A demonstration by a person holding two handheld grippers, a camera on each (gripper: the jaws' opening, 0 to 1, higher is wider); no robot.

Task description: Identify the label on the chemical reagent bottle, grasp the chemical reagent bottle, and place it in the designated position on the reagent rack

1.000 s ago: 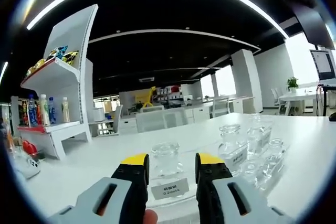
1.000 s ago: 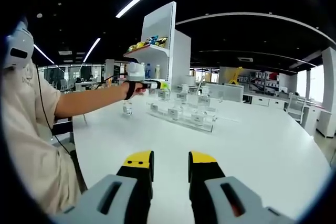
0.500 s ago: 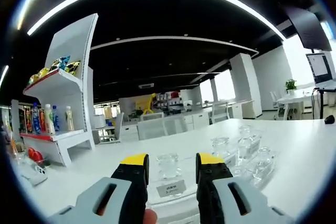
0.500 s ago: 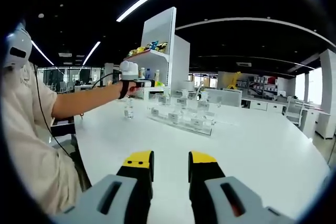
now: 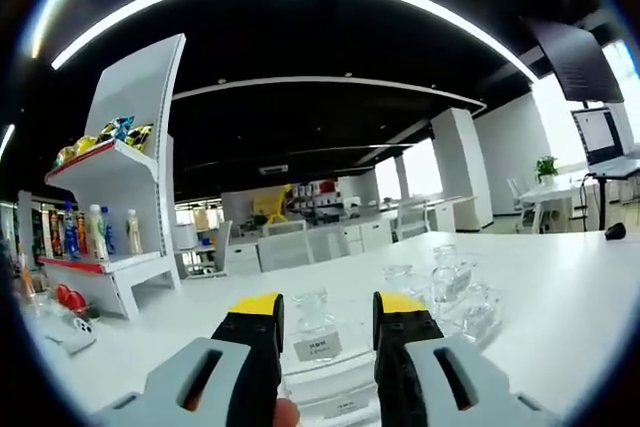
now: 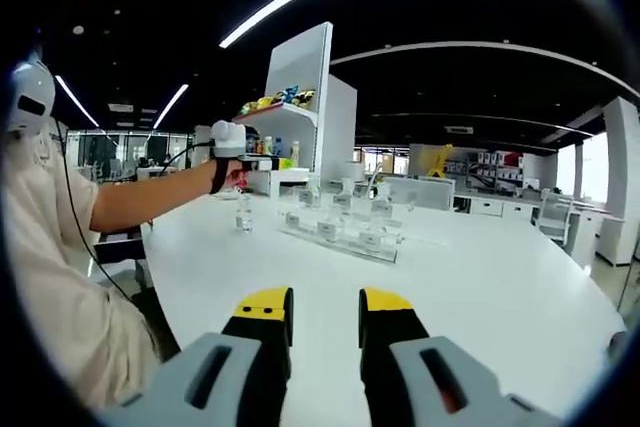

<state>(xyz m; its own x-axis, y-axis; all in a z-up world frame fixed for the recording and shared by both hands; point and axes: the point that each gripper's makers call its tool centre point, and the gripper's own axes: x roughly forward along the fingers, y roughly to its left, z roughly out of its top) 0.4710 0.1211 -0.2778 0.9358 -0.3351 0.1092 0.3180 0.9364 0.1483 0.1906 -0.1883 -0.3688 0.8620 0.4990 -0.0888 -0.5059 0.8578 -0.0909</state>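
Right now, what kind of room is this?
Probably a big open office or lab showroom. A long white table holds a clear rack of labelled glass bottles, a white shelf unit displays drinks and snacks, and desks stretch behind.

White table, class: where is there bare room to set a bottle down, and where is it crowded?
The white table lies bare between the right hand-held gripper and the reagent rack, and on toward its right edge. It is crowded on the rack itself, with its glass bottles, and by the lone bottle beside the rack's left end.
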